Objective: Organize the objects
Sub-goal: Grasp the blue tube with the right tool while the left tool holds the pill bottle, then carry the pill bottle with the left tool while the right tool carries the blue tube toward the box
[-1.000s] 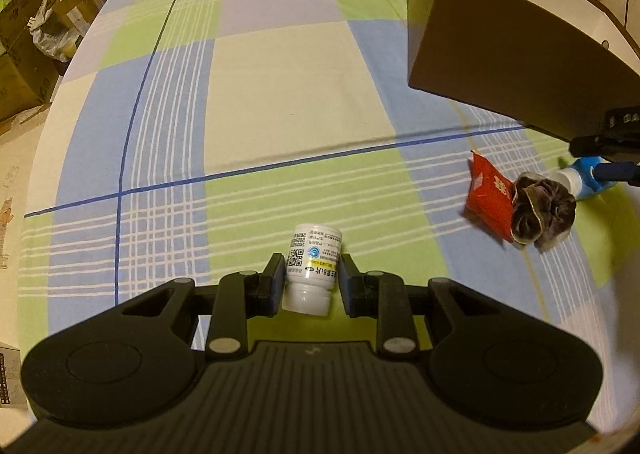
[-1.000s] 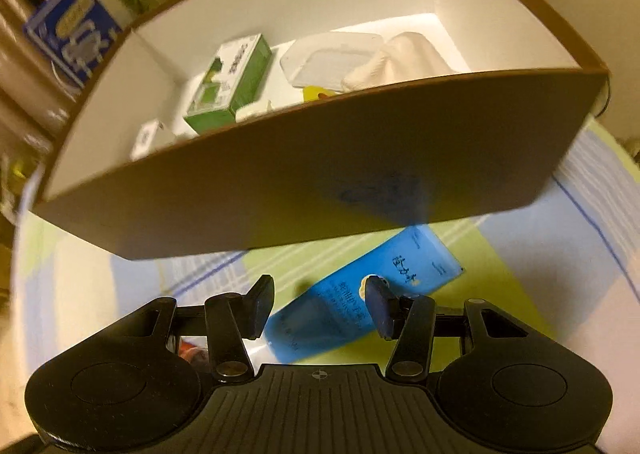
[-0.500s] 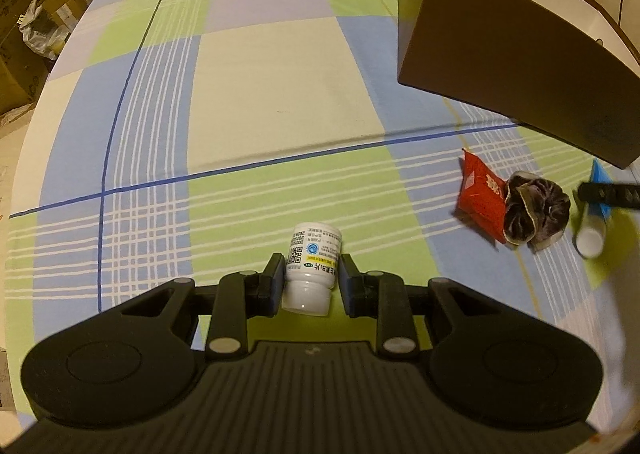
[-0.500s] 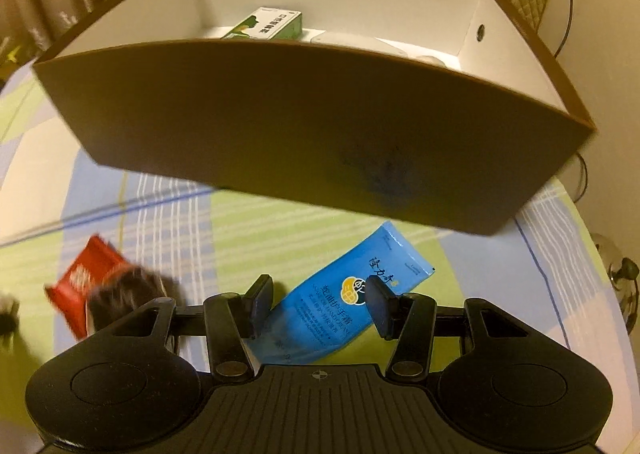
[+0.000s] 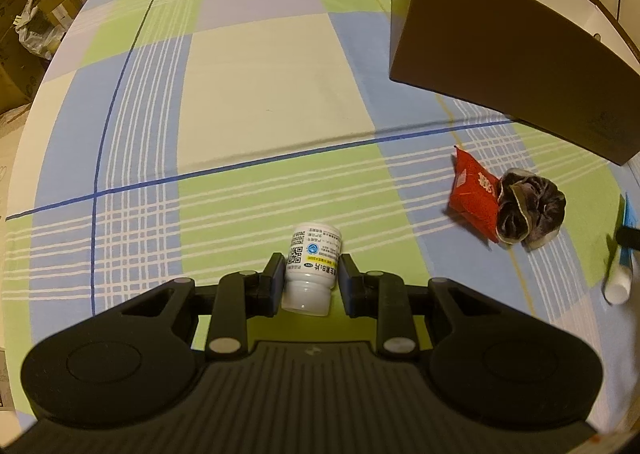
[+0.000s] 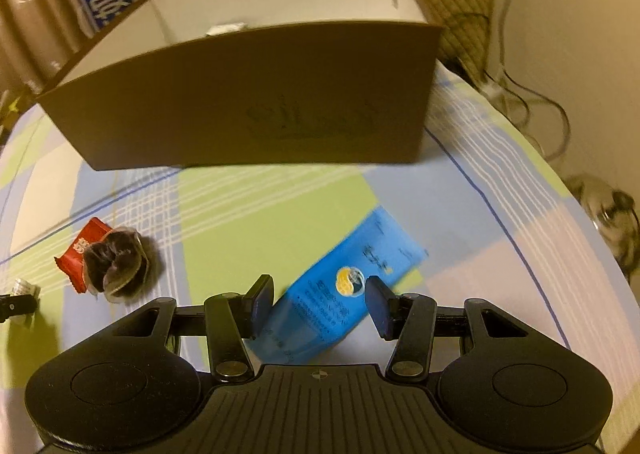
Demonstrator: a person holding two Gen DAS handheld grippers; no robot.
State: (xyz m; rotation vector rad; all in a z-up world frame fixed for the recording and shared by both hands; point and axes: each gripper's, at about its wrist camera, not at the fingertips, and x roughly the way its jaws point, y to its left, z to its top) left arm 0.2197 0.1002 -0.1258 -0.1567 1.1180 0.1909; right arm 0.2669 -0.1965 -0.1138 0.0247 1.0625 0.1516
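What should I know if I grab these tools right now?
Left tool: shut on the white bottle, low over the cloth.
Right tool: open around the blue tube, which lies flat in front of the box; no grip visible.
Between them on the cloth: red packet with the dark scrunchie resting against it.
Done: a few things already sit in the box, though only a white bit shows over its rim.
Left: bottle, tube, packet and scrunchie probably all go into the box.

Matt cardboard box (image 6: 248, 93), glossy plastic tube (image 6: 340, 294), woven checked cloth (image 5: 260, 93).
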